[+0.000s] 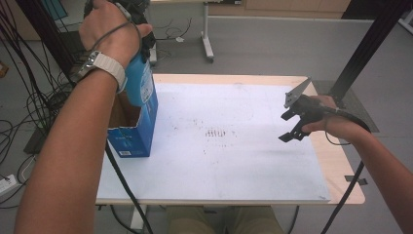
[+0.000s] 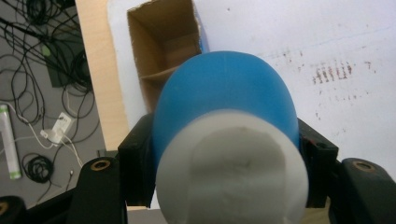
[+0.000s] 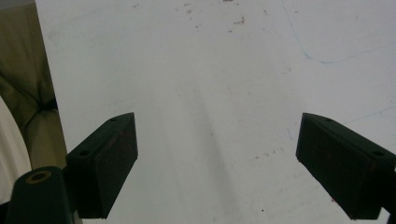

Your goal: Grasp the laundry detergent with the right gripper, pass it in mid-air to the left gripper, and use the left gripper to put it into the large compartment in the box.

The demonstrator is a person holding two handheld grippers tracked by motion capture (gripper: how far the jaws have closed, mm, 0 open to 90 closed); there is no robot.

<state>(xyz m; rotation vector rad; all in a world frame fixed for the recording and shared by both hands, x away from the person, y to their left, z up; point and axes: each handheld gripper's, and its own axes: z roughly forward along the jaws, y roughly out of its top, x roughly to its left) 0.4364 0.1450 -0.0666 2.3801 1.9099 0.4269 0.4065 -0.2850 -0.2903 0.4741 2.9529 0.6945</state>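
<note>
A blue bottle (image 1: 141,83) with a white cap end (image 2: 231,172) hangs above an open blue cardboard box (image 1: 132,127) at the table's left side. My left gripper (image 2: 224,154) is shut on the bottle, its black pads (image 2: 136,161) pressing both sides. In the left gripper view the box's brown inside (image 2: 163,44) lies just beyond the bottle. My right gripper (image 1: 292,127) hovers over the right part of the white sheet, open, with nothing between its pads (image 3: 108,161).
A white sheet (image 1: 234,146) covers most of the wooden table (image 1: 348,195), with faint dark marks (image 1: 215,132) near its middle. Cables (image 2: 42,70) and a power adapter (image 2: 58,128) lie on the floor left of the table. A black frame post (image 1: 370,44) rises at the right.
</note>
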